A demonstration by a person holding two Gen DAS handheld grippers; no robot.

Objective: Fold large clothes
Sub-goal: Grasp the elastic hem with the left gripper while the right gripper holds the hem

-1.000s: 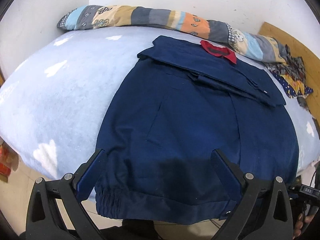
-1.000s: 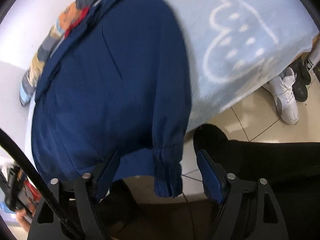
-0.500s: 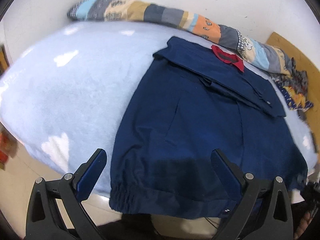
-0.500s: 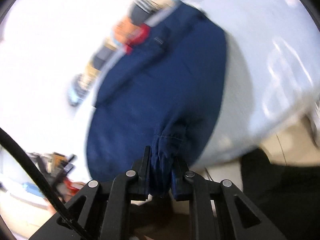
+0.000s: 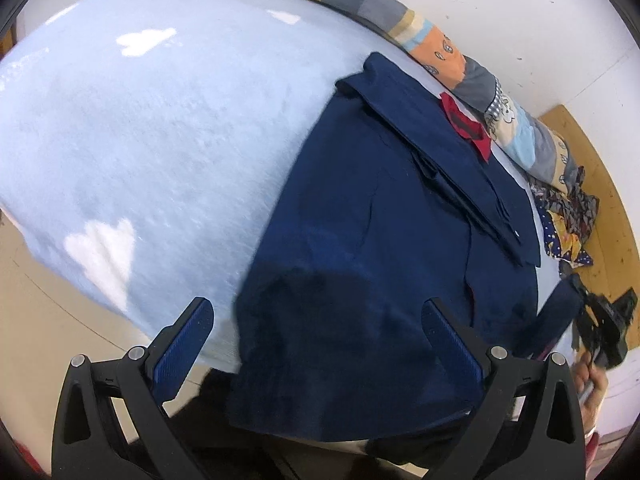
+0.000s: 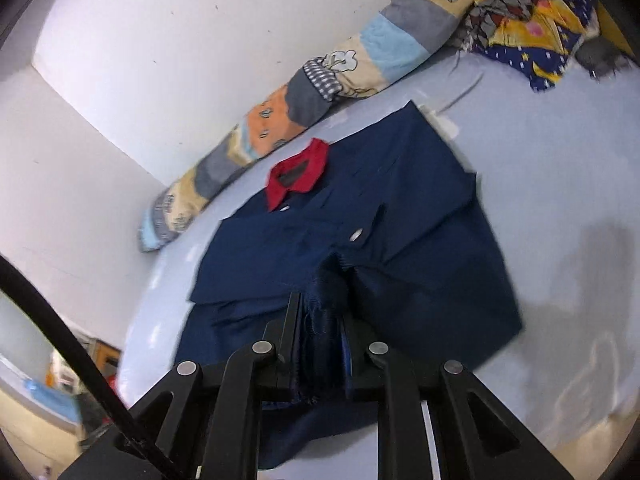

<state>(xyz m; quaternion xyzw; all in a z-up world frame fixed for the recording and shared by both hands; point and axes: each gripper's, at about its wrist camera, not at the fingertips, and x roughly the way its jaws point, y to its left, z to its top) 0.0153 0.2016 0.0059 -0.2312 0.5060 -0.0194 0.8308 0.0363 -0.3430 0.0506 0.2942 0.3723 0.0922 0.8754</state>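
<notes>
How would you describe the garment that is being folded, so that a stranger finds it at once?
Look at the pale blue bed cover with white clouds; a patchwork bolster runs along the wall. In front of the bolster lies the navy jacket, its hem pinched in the right gripper. Only it is plain dark blue with a red collar.

My left camera looks from the bed's near edge toward the wall; my right sits close above the navy jacket – both share its red collar.
</notes>
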